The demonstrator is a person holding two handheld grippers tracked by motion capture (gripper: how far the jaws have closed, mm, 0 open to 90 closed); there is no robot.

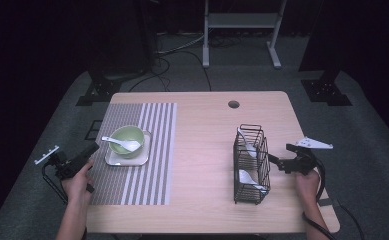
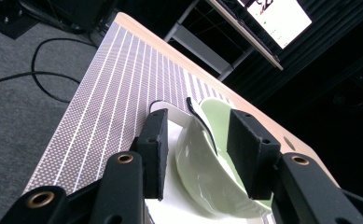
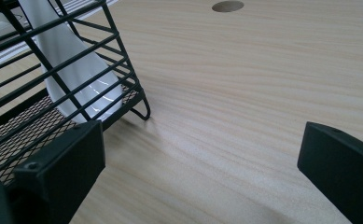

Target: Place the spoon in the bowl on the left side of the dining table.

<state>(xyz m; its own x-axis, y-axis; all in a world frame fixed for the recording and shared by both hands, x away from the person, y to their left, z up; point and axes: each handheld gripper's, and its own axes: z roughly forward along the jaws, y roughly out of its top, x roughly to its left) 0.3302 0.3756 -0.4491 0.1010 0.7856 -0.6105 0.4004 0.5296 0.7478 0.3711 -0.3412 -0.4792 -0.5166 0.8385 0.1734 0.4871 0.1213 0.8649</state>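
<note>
With its jaws parted and holding nothing, the left gripper [image 1: 88,151] lined up on the near-left pale green ceramic bowl [image 1: 127,140], best backed away slowly to avoid nudging the white ceramic spoon [image 1: 123,144] resting across it.

High view: my bench [image 1: 202,150] is evenly lit from above, everything around it near black. Soft shadow beside the wire basket [image 1: 252,165]. Glare on the green bowl [image 2: 207,172] and a blown-out screen [image 2: 275,16] beyond it. My tongs' pads look slightly soft up close.

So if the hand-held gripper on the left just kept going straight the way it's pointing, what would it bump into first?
Most likely the pale green ceramic bowl on its white square plate; the left hand-held gripper points at it with jaws apart, though the gap is hard to judge.
</note>
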